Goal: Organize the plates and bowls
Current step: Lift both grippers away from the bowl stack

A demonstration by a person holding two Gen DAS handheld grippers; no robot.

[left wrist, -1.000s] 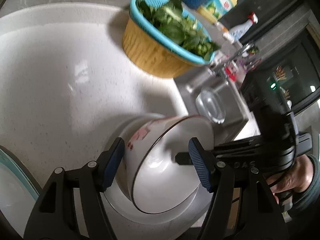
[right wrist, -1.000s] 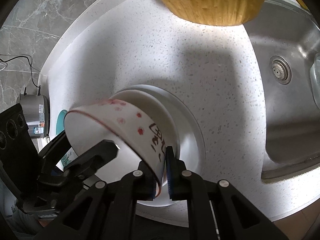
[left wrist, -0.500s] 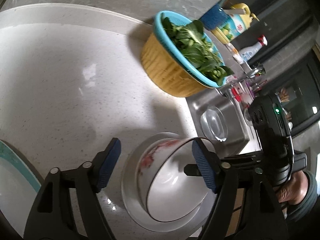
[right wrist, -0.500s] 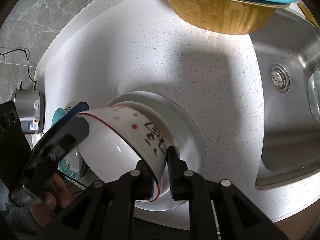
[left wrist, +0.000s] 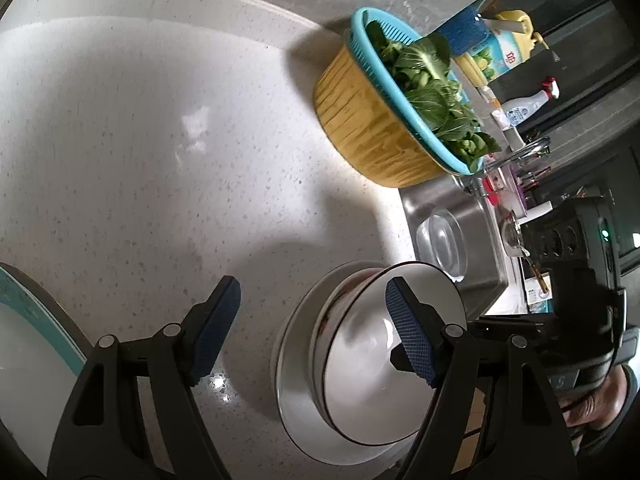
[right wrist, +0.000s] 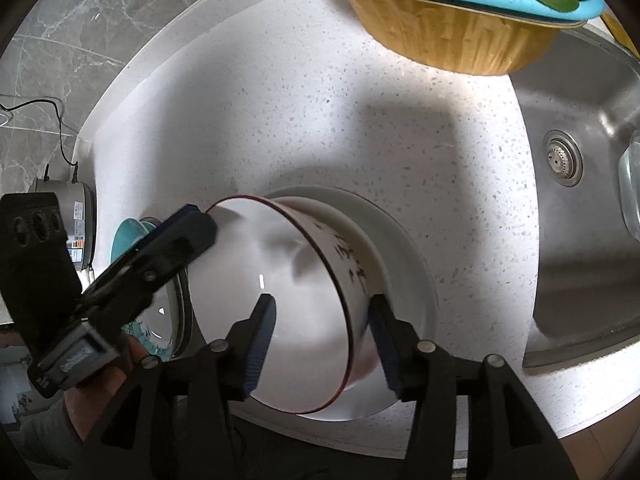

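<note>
Now that the right tool [right wrist: 320, 344] is opening off the rim, the bowl [right wrist: 288, 300] leans on the plate [right wrist: 404, 248]; beside the bowl, the left tool [left wrist: 308, 332] gapes empty.

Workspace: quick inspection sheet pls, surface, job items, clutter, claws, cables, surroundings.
Surface: white speckled counter, sink at its edge.
Job's things: red-rimmed bowl on white plate; teal-rimmed plate apart.
Clutter: basket of greens; glass bowl in sink.
Claws: right claw opening astride bowl rim; left claw open, empty.
Cables: black cord to cooker.
Surroundings: marble wall, bottles.
</note>
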